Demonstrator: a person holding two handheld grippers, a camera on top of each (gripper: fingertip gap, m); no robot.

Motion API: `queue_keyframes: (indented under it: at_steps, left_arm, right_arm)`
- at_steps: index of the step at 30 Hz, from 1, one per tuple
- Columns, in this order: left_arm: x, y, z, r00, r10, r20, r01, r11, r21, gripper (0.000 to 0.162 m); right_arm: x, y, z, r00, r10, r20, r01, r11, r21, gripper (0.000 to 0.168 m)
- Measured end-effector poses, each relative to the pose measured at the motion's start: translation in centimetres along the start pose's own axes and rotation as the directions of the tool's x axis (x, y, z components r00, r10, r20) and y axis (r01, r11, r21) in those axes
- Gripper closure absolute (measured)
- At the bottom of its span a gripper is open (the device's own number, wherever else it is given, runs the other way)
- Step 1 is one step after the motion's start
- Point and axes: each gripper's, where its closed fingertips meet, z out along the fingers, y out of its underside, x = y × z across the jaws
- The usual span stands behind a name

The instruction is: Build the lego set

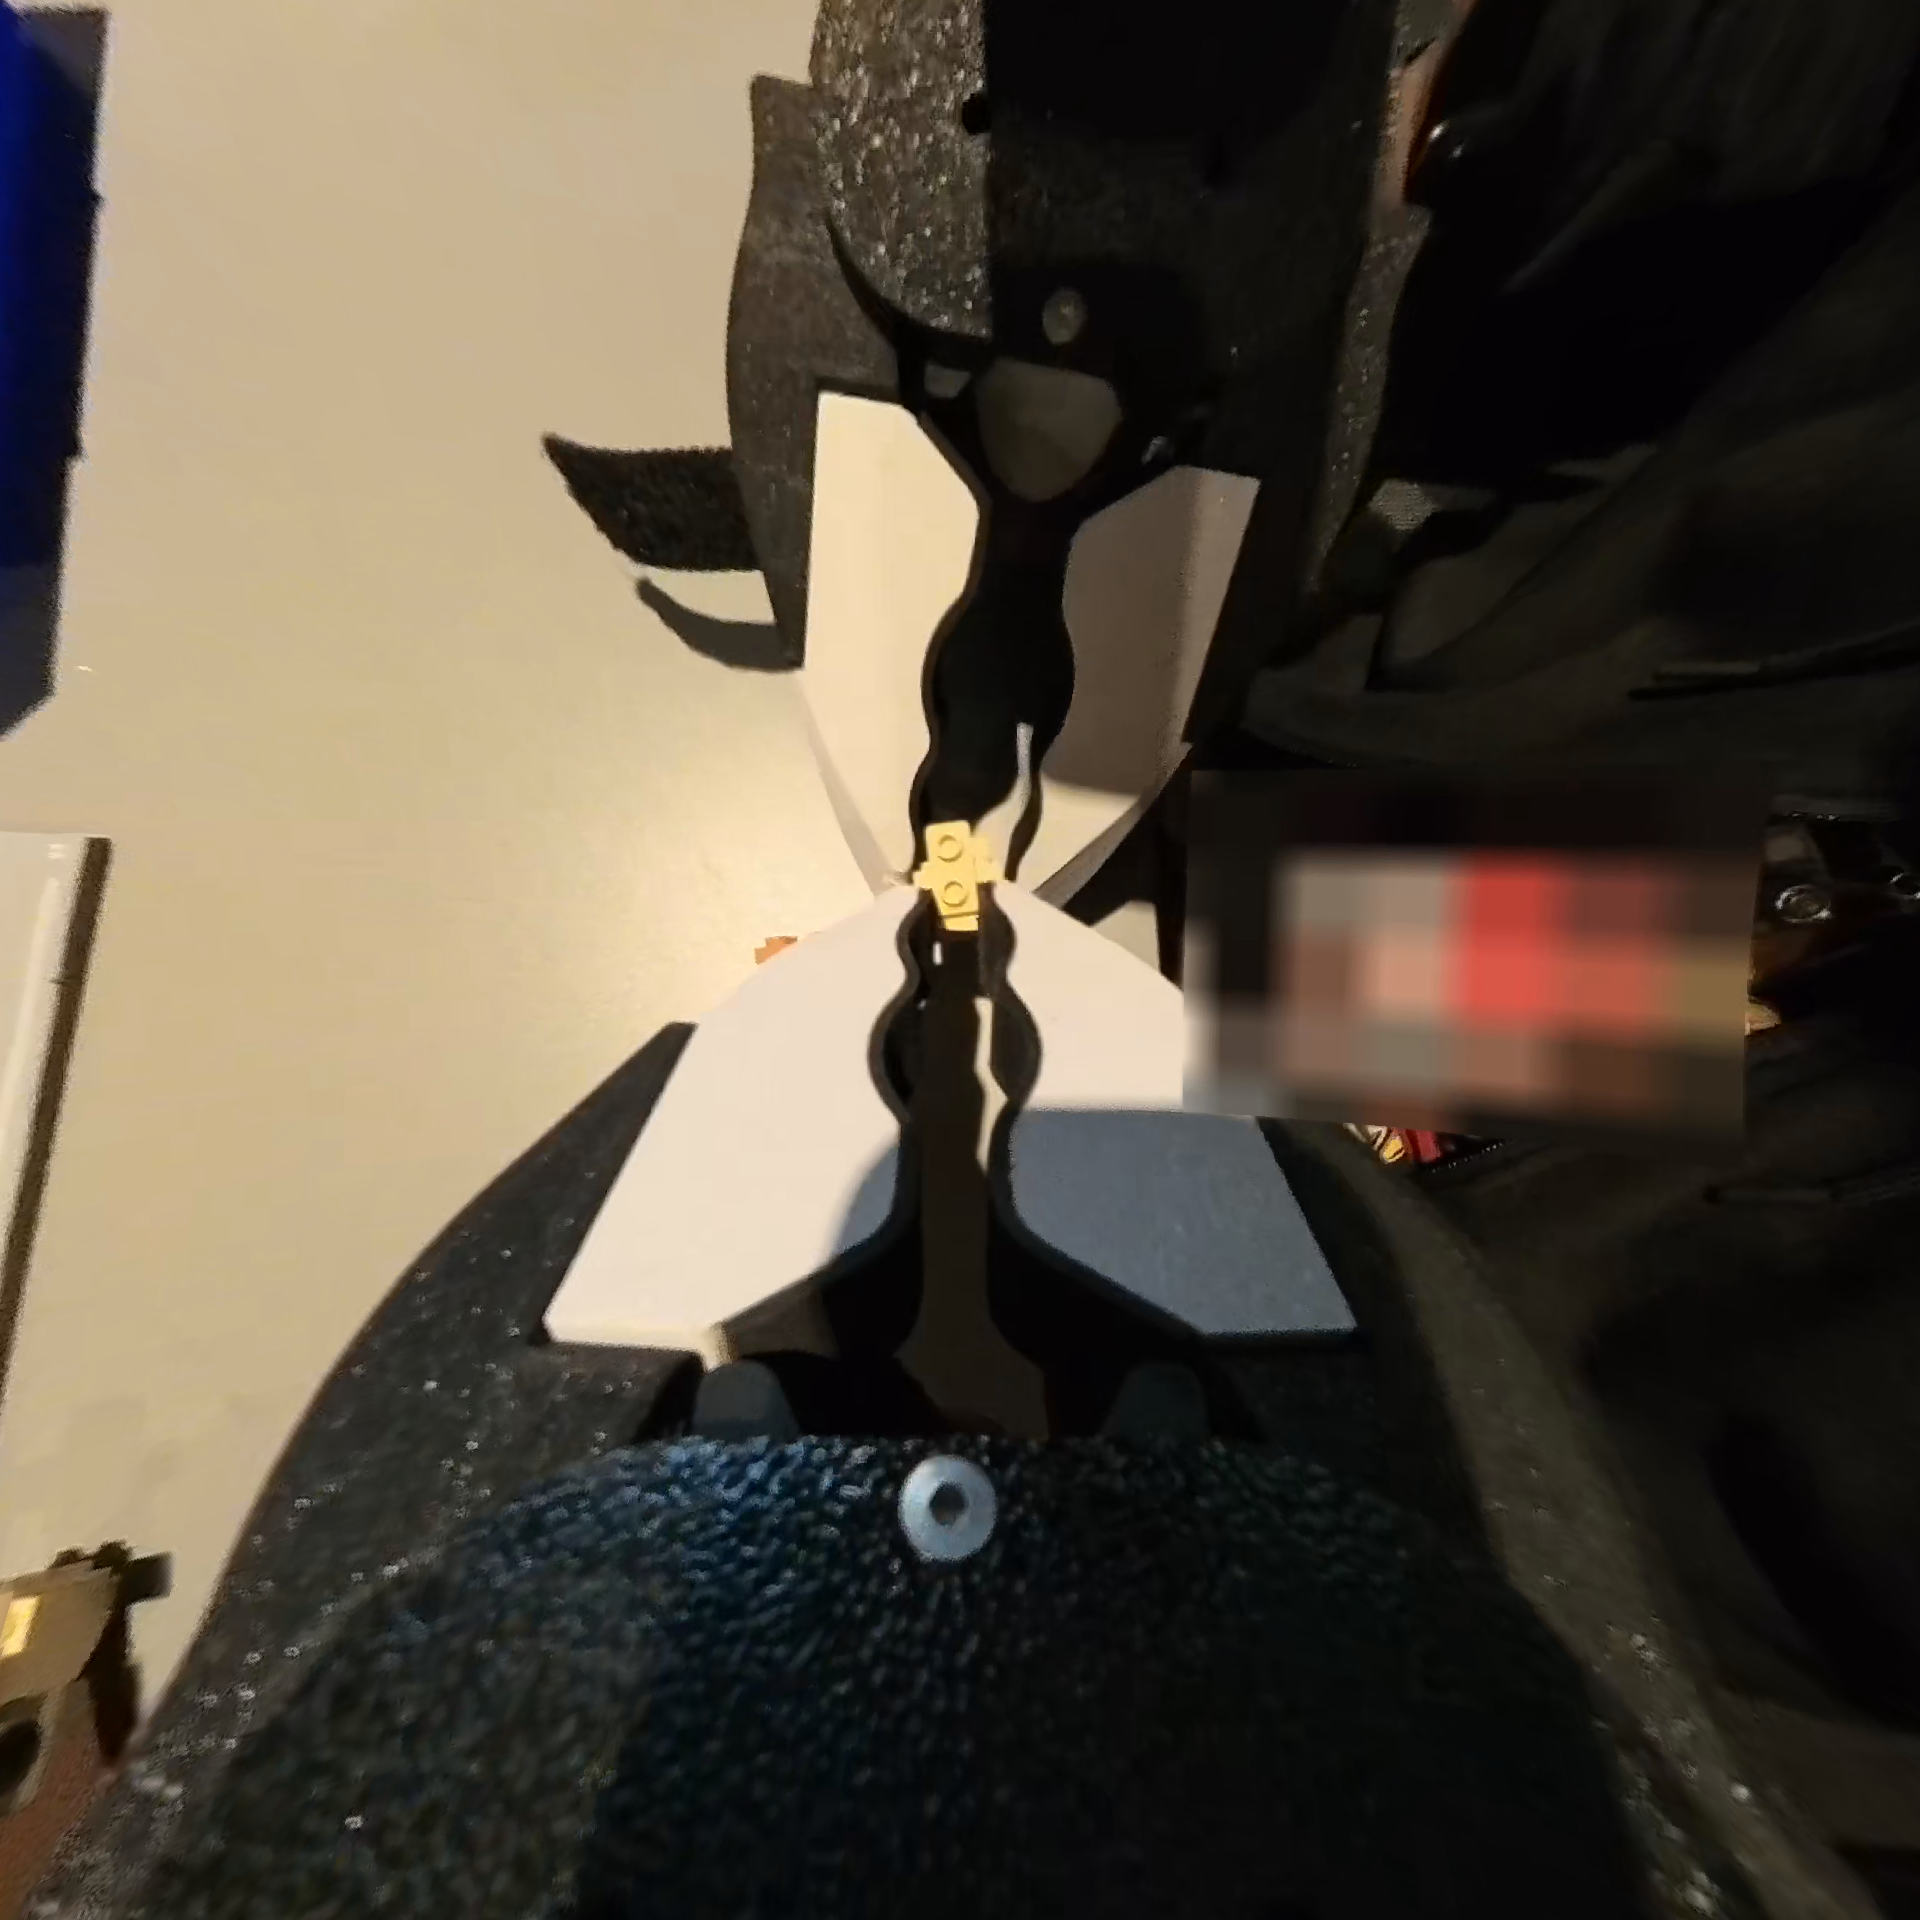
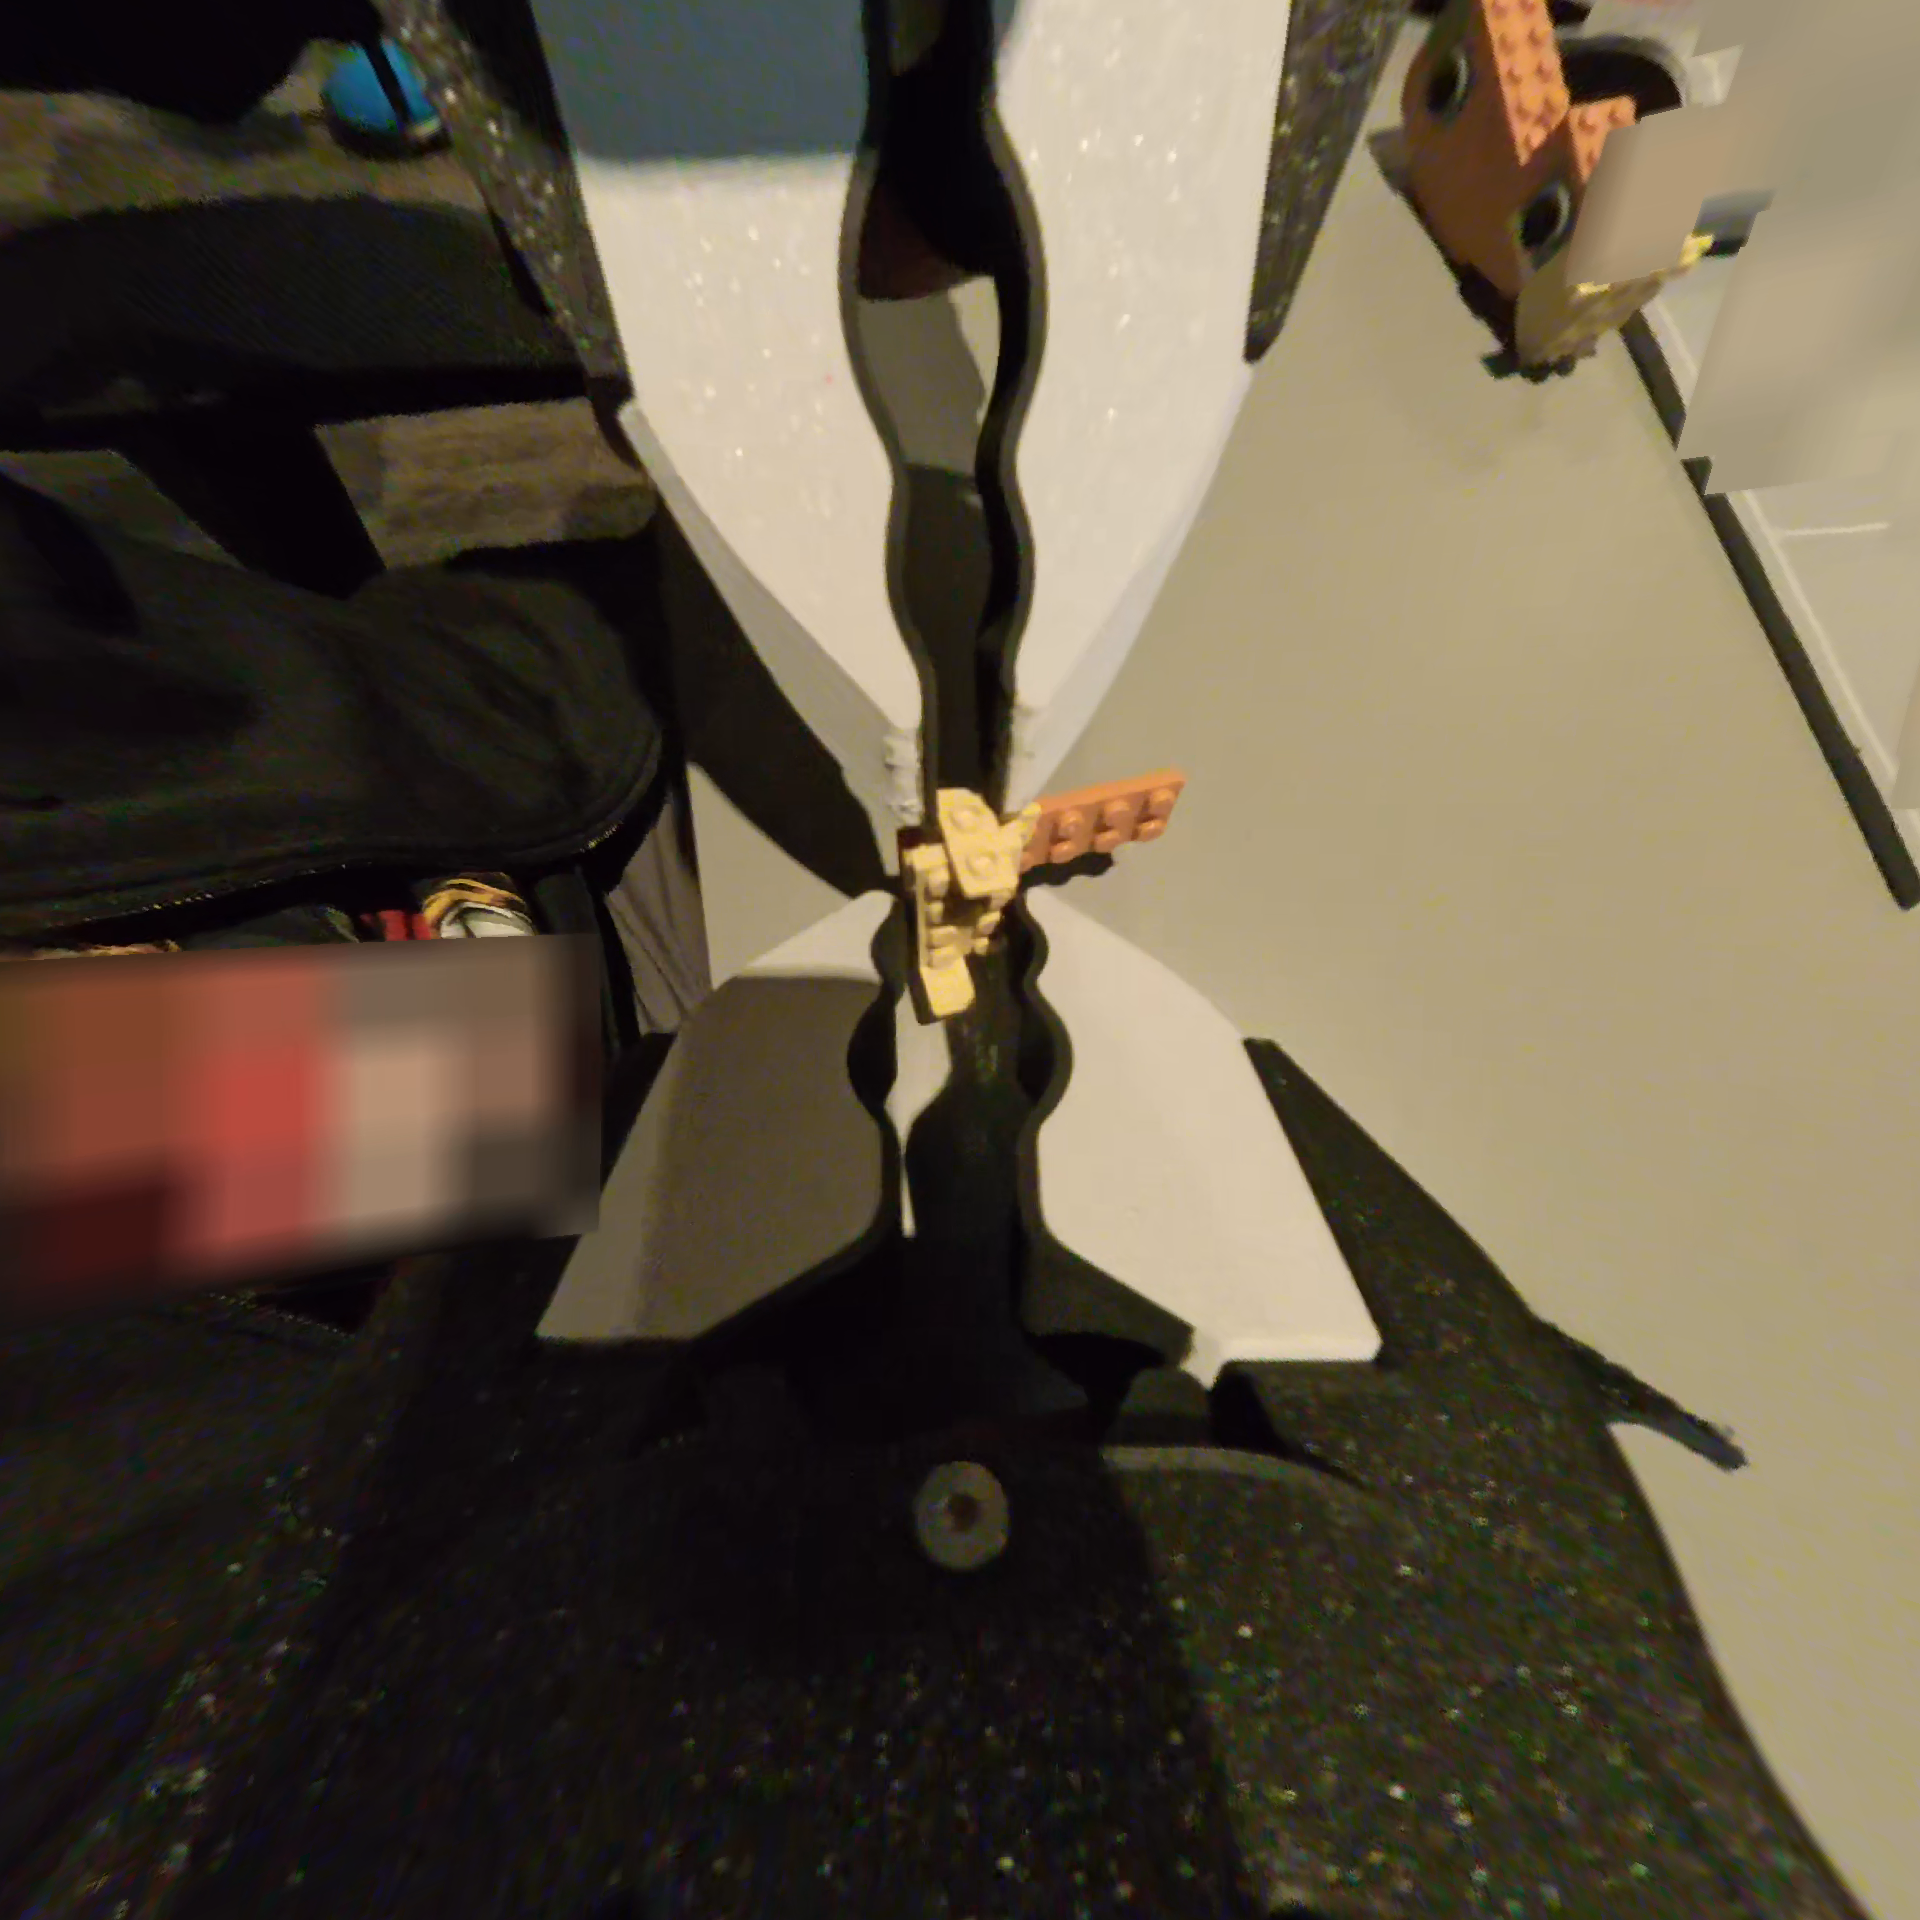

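Pale surface [image 2: 1403, 727]; partly built orange-and-tan lego model [image 2: 1507, 177] seen standing at far right, near dark edge.

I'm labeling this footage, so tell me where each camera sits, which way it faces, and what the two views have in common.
Left wrist view: on the left gripper, looking forward along its jaws, shut on a small yellow lego piece; the right gripper faces it tip to tip above a pale table.
Right wrist view: on the right gripper, looking along its jaws at the tan lego pieces and the left gripper; an orange plate juts out beside them.
Shared: both grippers meeting around the small lego pieces over the table.
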Motion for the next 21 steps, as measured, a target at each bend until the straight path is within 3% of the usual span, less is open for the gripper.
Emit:
queue_keyframes:
  at_steps: [21]
  left_arm:
    - [0.7,-1.2,-1.0,0.996,0.085,0.013,-0.084,0.996,-0.040,0.155]
  right_arm:
    - [-0.4,-1.6,-0.8,0.996,0.044,0.077,-0.054,0.991,0.125,0.150]
